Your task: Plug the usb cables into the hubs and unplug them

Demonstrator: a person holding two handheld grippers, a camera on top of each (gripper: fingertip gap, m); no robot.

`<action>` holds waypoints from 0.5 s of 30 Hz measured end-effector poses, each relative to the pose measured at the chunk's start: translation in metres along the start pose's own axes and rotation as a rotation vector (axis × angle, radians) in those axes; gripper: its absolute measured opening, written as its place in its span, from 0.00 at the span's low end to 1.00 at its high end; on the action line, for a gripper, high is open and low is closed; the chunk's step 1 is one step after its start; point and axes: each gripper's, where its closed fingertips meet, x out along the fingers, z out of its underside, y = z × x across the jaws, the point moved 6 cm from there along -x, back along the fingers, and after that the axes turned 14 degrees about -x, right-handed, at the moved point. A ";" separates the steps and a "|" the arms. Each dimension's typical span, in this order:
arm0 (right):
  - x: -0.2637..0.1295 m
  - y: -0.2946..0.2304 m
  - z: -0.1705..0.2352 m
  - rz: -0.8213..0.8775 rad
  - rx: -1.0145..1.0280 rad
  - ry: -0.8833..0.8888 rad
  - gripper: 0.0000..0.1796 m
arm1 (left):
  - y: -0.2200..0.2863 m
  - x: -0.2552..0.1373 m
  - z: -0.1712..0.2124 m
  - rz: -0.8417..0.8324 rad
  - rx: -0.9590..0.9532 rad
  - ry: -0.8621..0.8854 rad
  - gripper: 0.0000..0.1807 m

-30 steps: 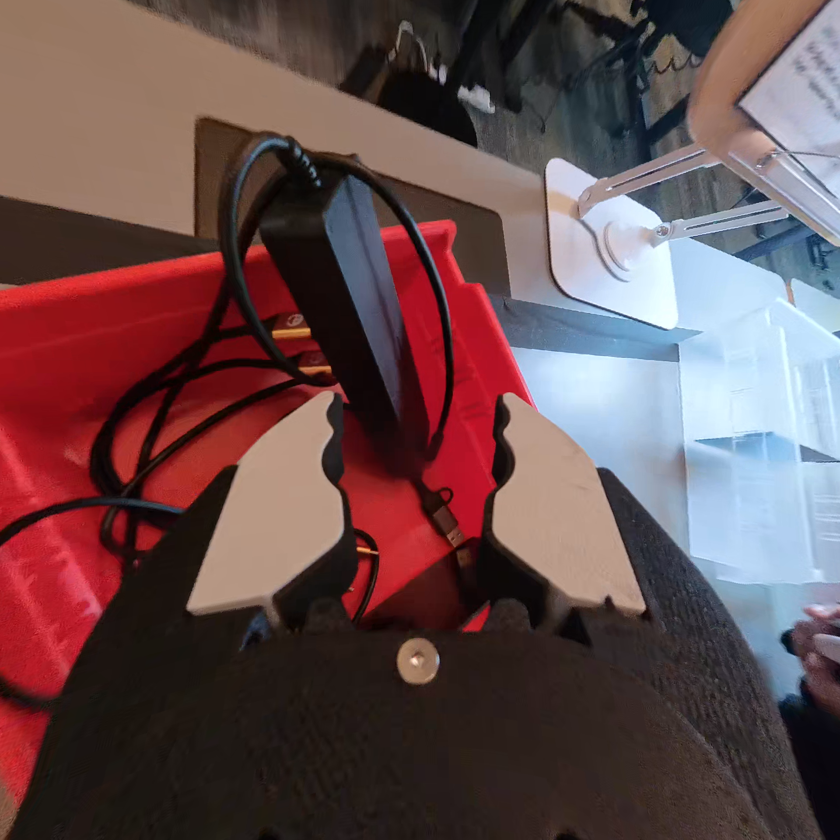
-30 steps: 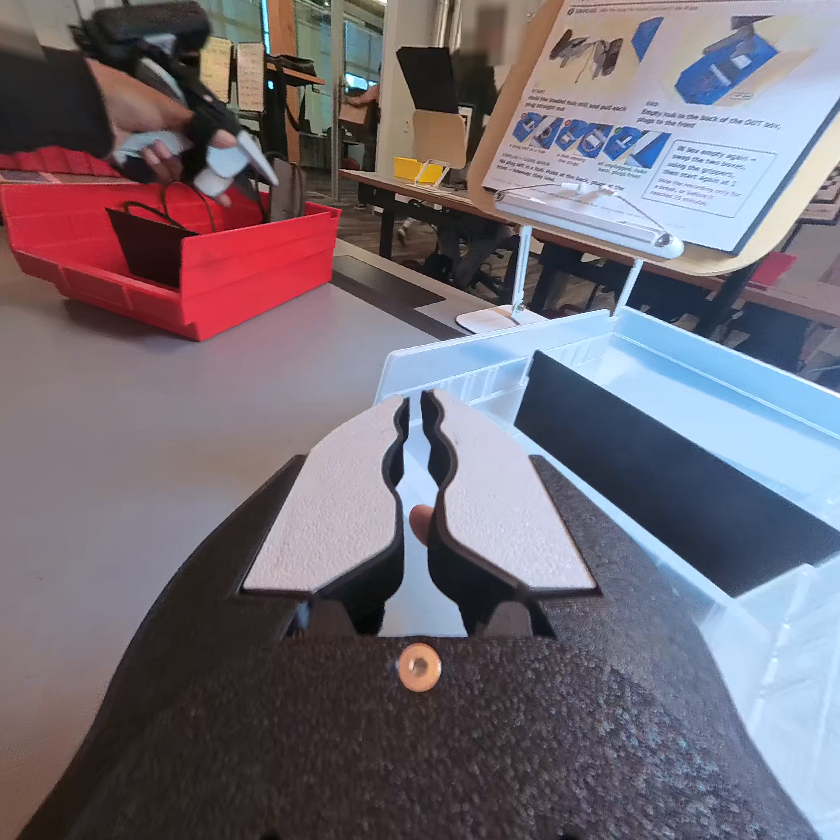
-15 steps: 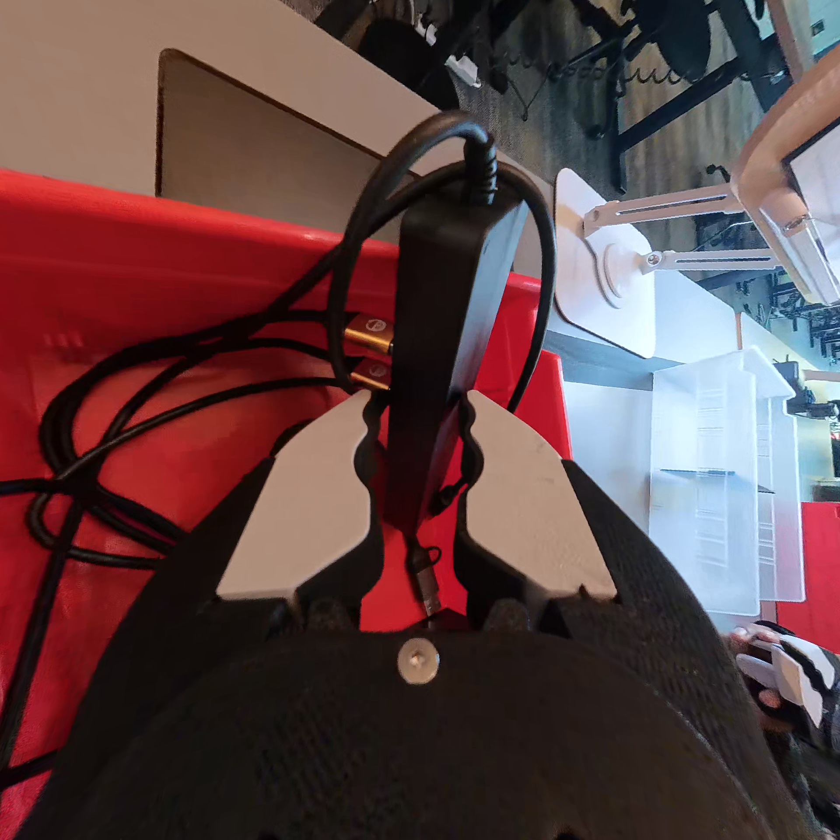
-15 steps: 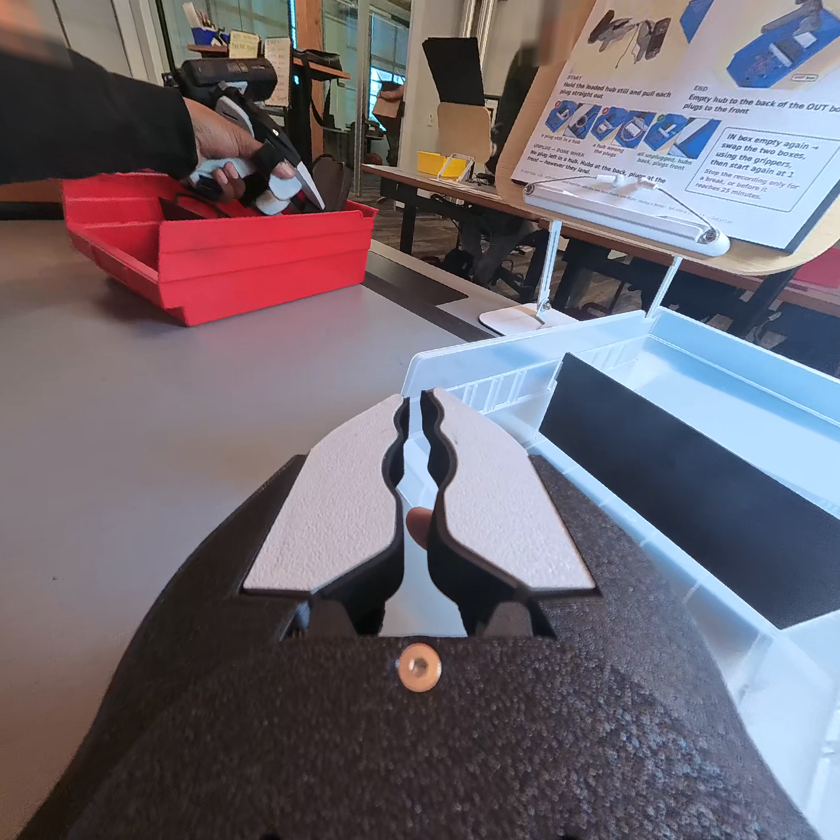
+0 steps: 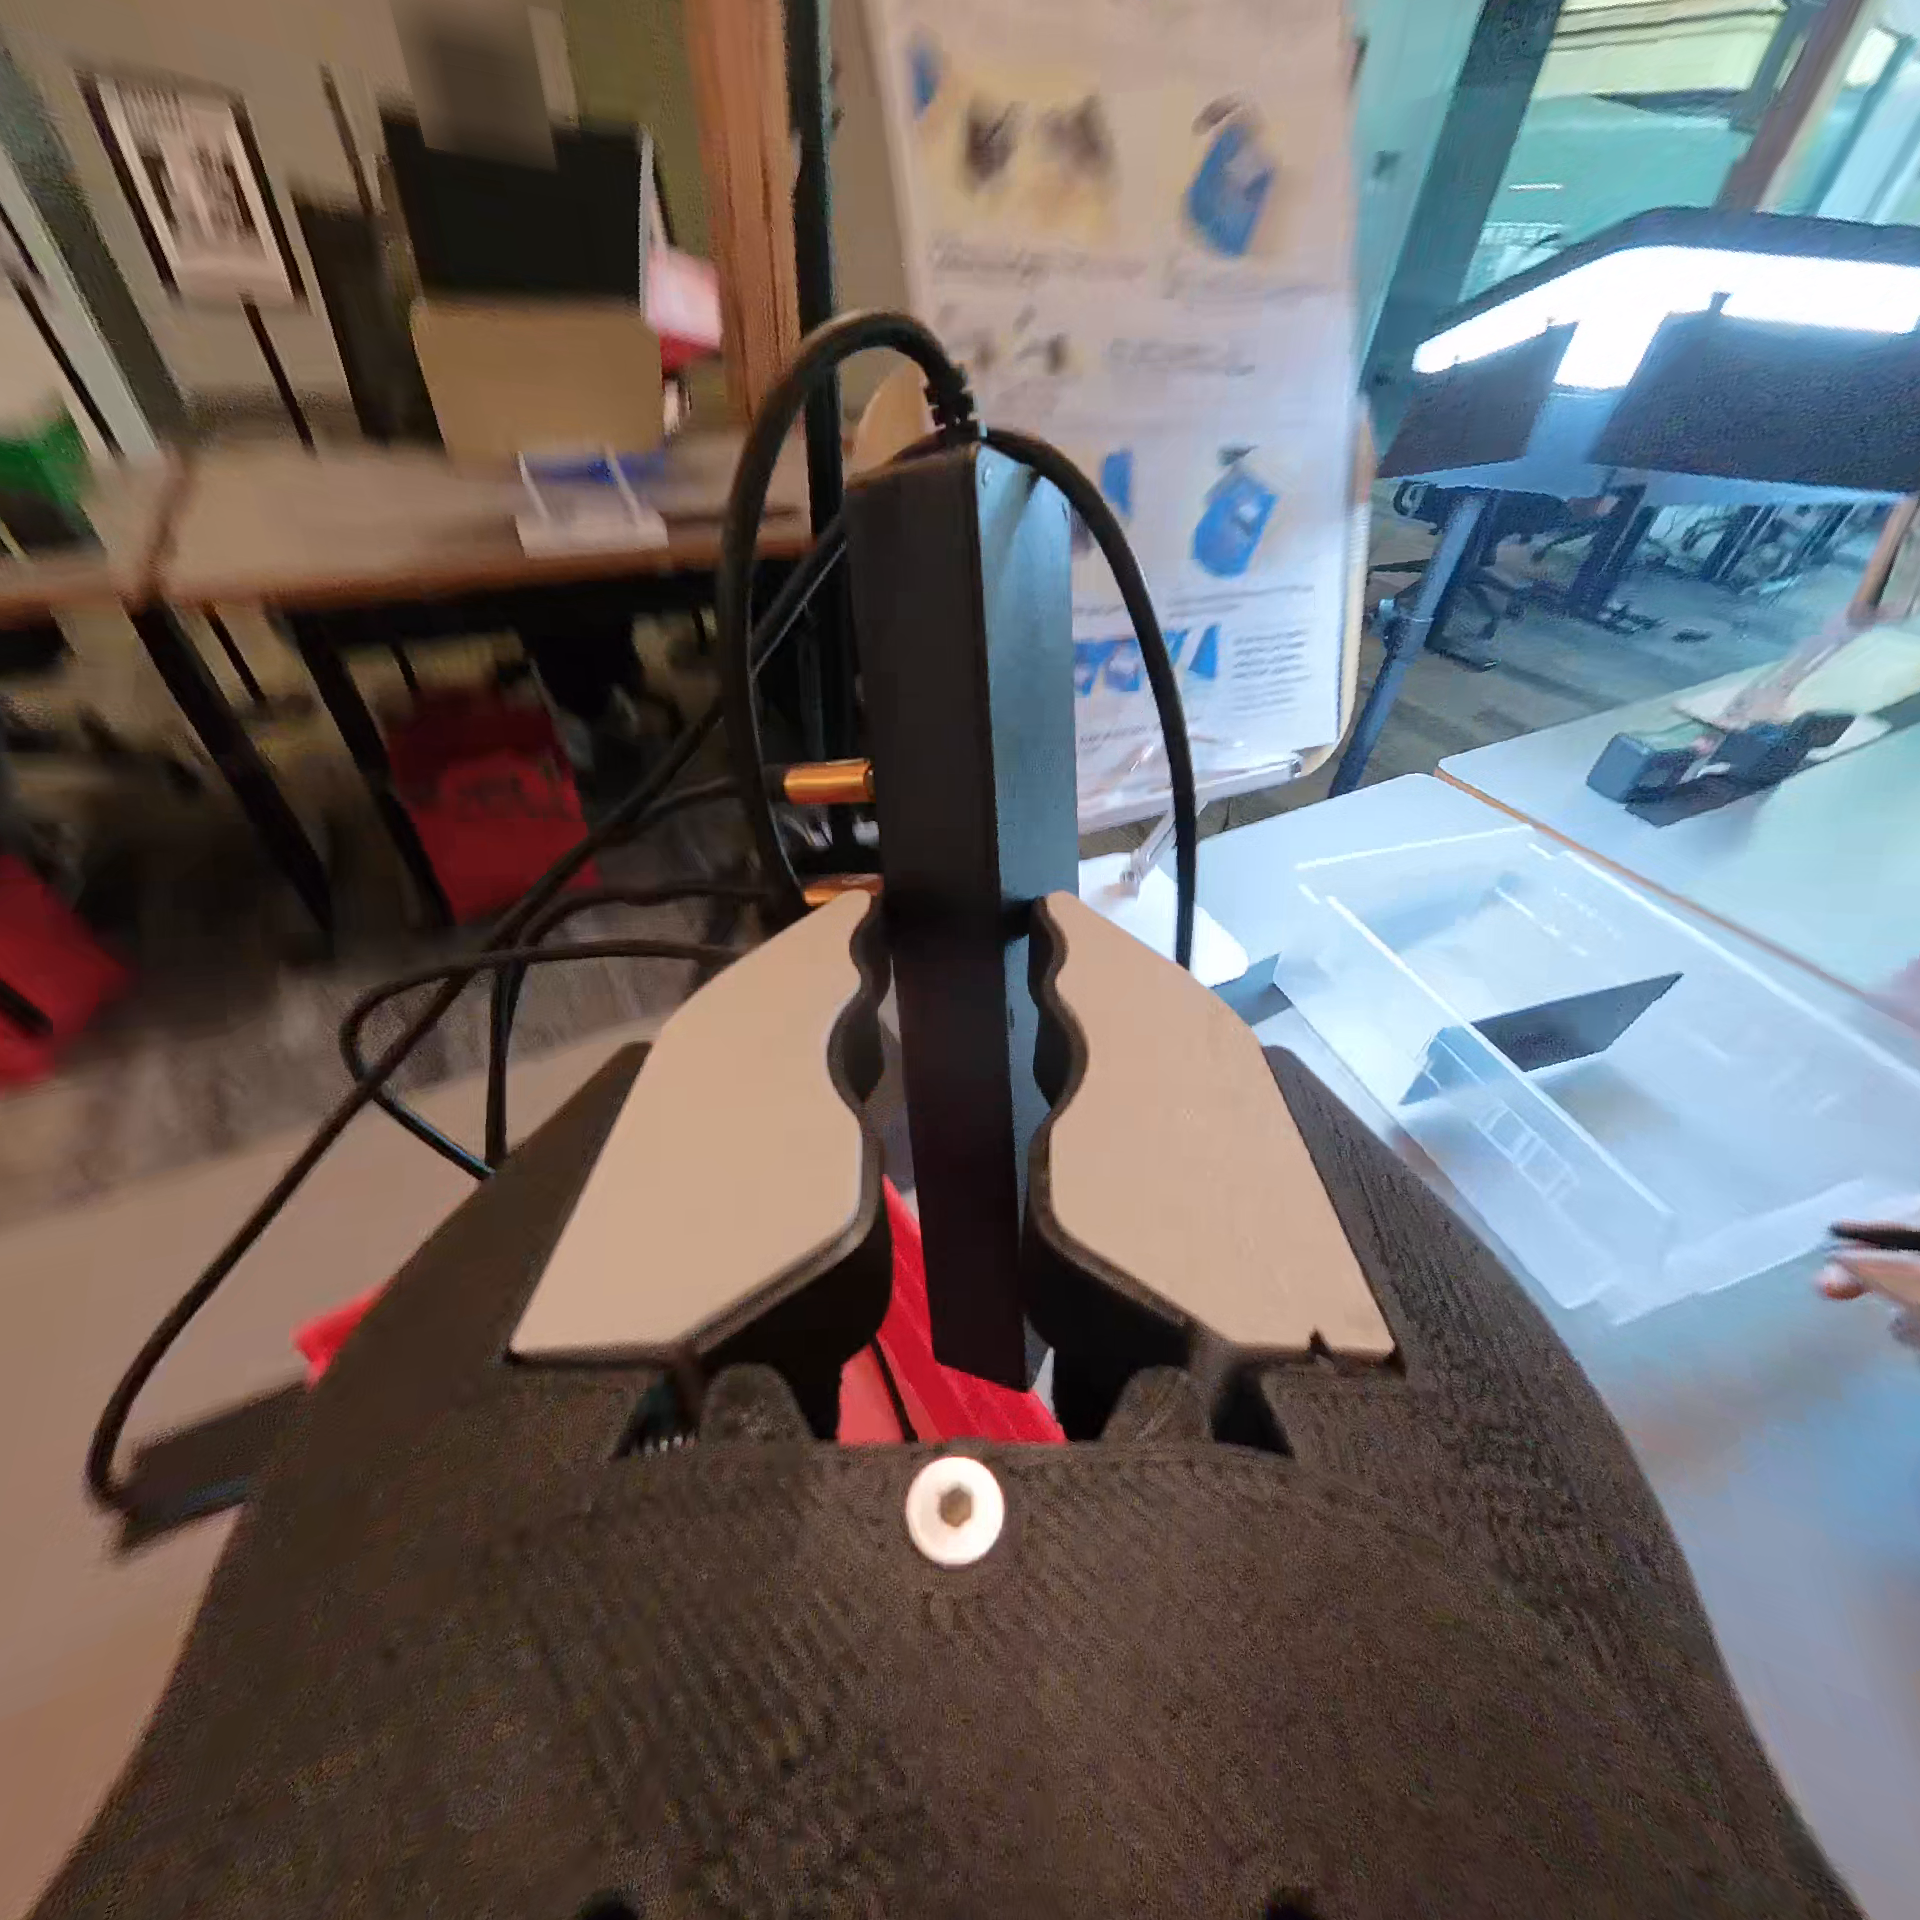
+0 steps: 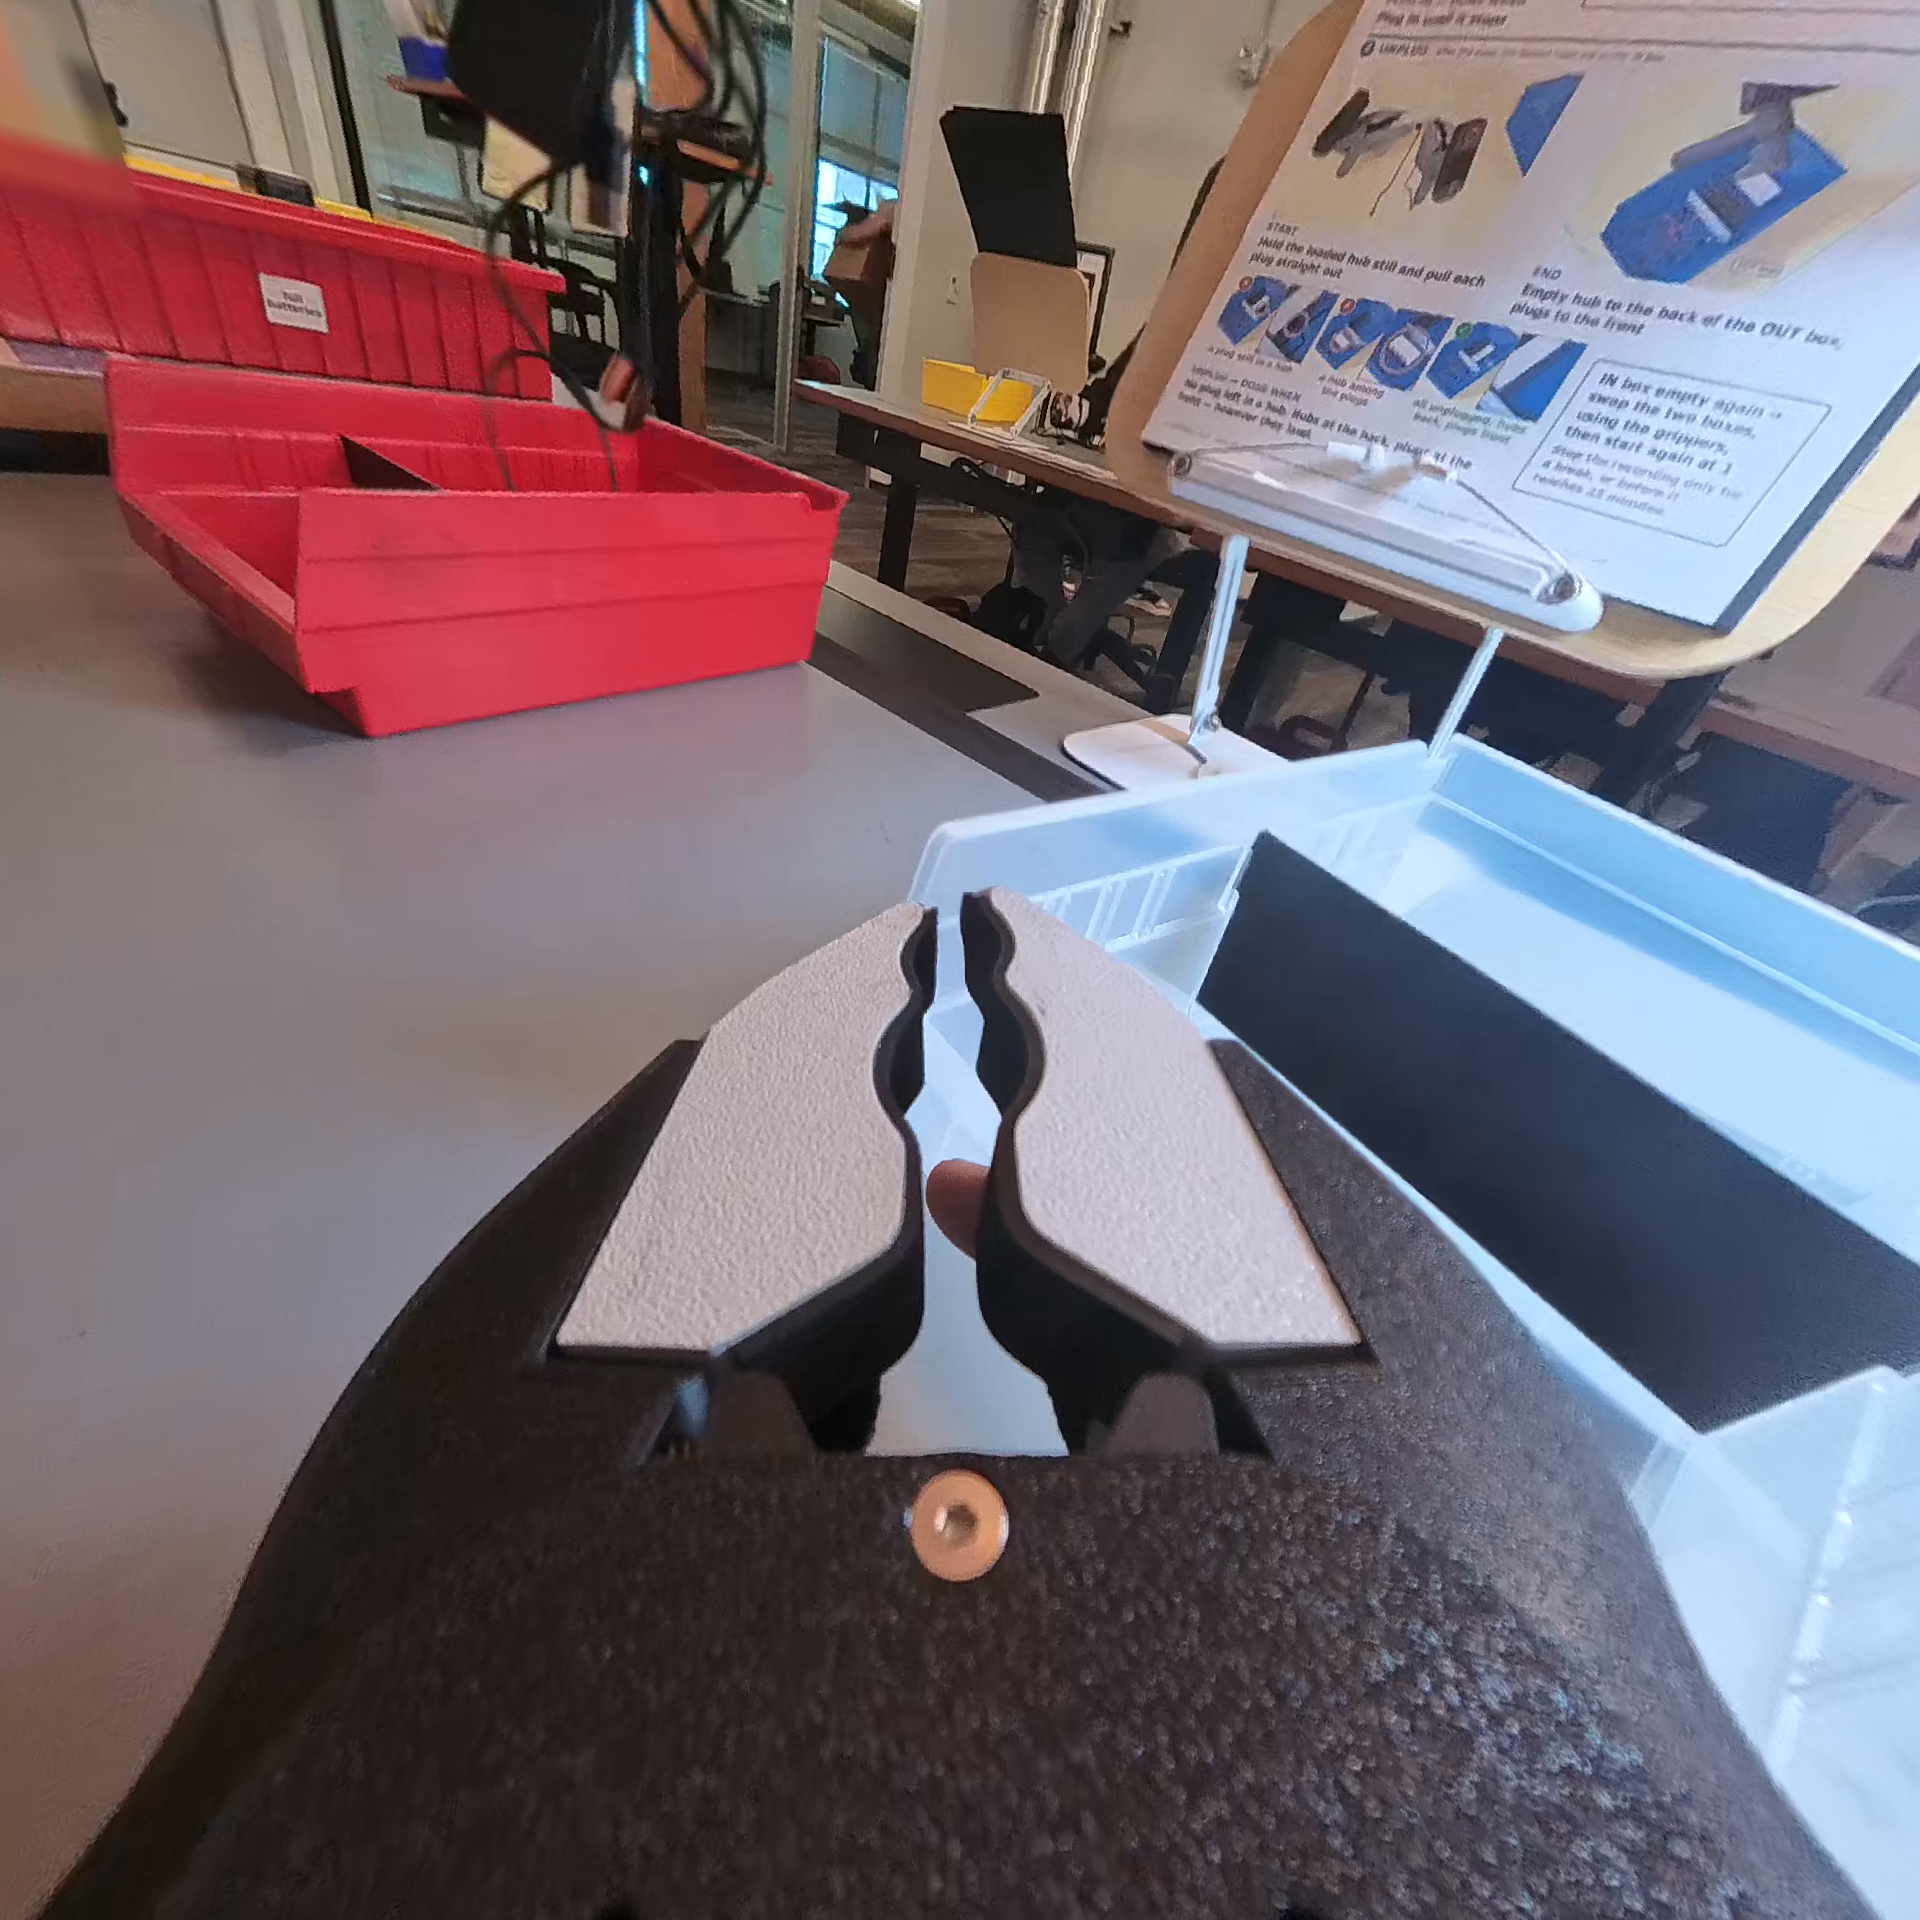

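The grey table [image 6: 312,935] carries two bins. The red bin [image 6: 540,582] sits at the far left of the right wrist view, a black divider upright inside it; a second red bin stands behind it. The clear plastic bin [image 6: 1558,831] lies near the right gripper, crossed by a black divider [image 6: 1558,1143]. Behind the clear bin, an instruction board [image 6: 1558,312] leans on a white stand.

The left gripper [image 5: 956,935] is clenched on the black USB hub [image 5: 935,675], both pads pressed against its narrow sides. The hub stands upright, raised clear of the red bin, whose rim shows beneath the gripper. In the right wrist view the hub appears blurred at the top left, above the red bin. Two gold-collared plugs [image 5: 826,779] are seated in the hub's left face, one above the other. Black cables [image 5: 499,997] trail from them down and to the left (where they end cannot be made out). The hub's own lead loops from its top end down its right side.

The right gripper [image 6: 948,914] hovers at the near corner of the clear bin, pads nearly together, grasping nothing.
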 end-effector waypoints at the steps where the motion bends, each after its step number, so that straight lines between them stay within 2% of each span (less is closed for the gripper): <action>1: 0.001 -0.001 -0.006 0.000 -0.010 0.013 0.03 | 0.018 -0.010 -0.006 -0.004 0.085 0.037 0.14; 4: 0.005 -0.004 -0.039 -0.011 -0.036 0.086 0.03 | 0.075 -0.033 -0.004 0.020 0.321 0.144 0.14; 7: 0.014 -0.012 -0.081 -0.067 -0.047 0.159 0.06 | 0.126 -0.046 0.020 0.040 0.500 0.244 0.14; 10: 0.026 -0.022 -0.121 -0.174 -0.054 0.220 0.17 | 0.170 -0.048 0.058 0.076 0.639 0.313 0.14; 15: 0.039 -0.014 -0.164 -0.387 0.080 0.297 0.43 | 0.225 -0.040 0.121 0.150 0.868 0.364 0.14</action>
